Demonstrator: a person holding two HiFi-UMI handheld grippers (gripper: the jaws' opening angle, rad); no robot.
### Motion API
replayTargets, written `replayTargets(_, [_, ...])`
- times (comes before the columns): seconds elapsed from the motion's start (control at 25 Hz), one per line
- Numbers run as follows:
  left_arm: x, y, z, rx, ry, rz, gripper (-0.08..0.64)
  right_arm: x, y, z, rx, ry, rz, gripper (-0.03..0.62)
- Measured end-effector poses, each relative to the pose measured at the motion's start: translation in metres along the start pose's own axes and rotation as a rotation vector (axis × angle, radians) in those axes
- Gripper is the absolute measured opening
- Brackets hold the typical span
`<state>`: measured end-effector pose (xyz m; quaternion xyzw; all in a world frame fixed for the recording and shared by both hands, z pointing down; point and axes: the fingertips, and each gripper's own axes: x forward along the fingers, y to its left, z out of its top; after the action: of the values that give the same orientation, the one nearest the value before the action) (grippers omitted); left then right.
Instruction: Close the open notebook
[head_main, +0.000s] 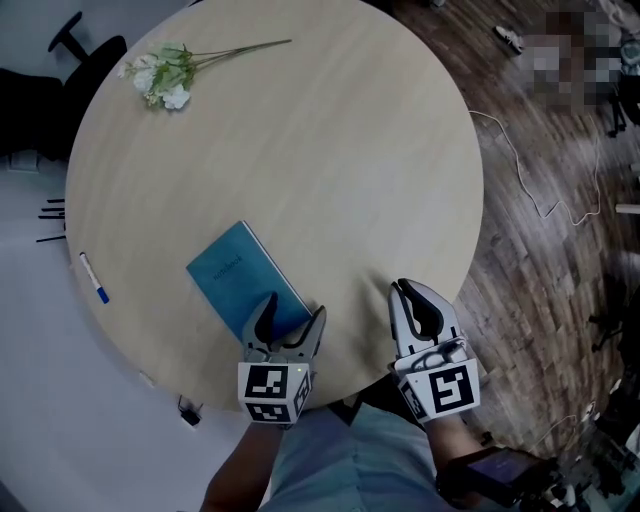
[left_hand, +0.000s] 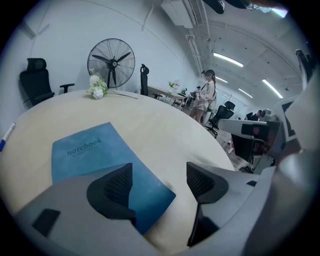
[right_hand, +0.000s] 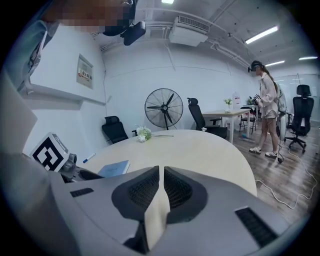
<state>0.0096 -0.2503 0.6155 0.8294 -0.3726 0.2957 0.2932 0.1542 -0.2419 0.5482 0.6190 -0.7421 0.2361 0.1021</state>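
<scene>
A blue notebook (head_main: 240, 275) lies closed and flat on the round wooden table (head_main: 330, 150), near its front edge, cover up. My left gripper (head_main: 293, 308) is open, its jaws spread wide over the notebook's near corner. In the left gripper view the notebook (left_hand: 90, 150) reaches in under the left finger, and its corner lies between the jaws of the left gripper (left_hand: 159, 175). The pads do not press on it. My right gripper (head_main: 408, 292) is shut with nothing in it, over the table edge to the right. From the right gripper (right_hand: 161, 172) the notebook (right_hand: 114, 168) shows at the left.
A sprig of white flowers (head_main: 165, 75) lies at the table's far left. A pen (head_main: 93, 277) rests by the left rim. A cable (head_main: 540, 190) runs over the wooden floor on the right. A standing fan (right_hand: 163, 107), office chairs and a person (right_hand: 265, 100) are beyond the table.
</scene>
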Motion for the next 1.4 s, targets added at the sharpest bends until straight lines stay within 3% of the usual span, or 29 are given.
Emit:
replayTargets(0.24, [-0.057, -0.024, 0.031, 0.010, -0.152, 0.067, 0.342, -0.037, 0.010, 0.028, -0.019, -0.066, 0.043, 0.052])
replayTargets(0.44, [-0.139, -0.056, 0.074, 0.031, -0.369, 0.177, 0.333, -0.073, 0.039, 0.083, -0.090, -0.185, 0.166, 0.052])
replayTargets(0.76, [-0.303, -0.098, 0.096, 0.065, -0.645, 0.414, 0.066, -0.171, 0.122, 0.154, -0.218, -0.345, 0.320, 0.052])
replayTargets(0.88, [-0.347, -0.100, 0.098, 0.063, -0.746, 0.503, 0.028, -0.191, 0.150, 0.165, -0.277, -0.387, 0.377, 0.052])
replayTargets(1.08, [-0.390, -0.101, 0.094, 0.063, -0.827, 0.581, 0.020, -0.212, 0.178, 0.170, -0.343, -0.409, 0.402, 0.052])
replayTargets(1.4, [-0.411, -0.117, 0.088, 0.089, -0.871, 0.597, 0.020, -0.227, 0.186, 0.167, -0.375, -0.415, 0.412, 0.052])
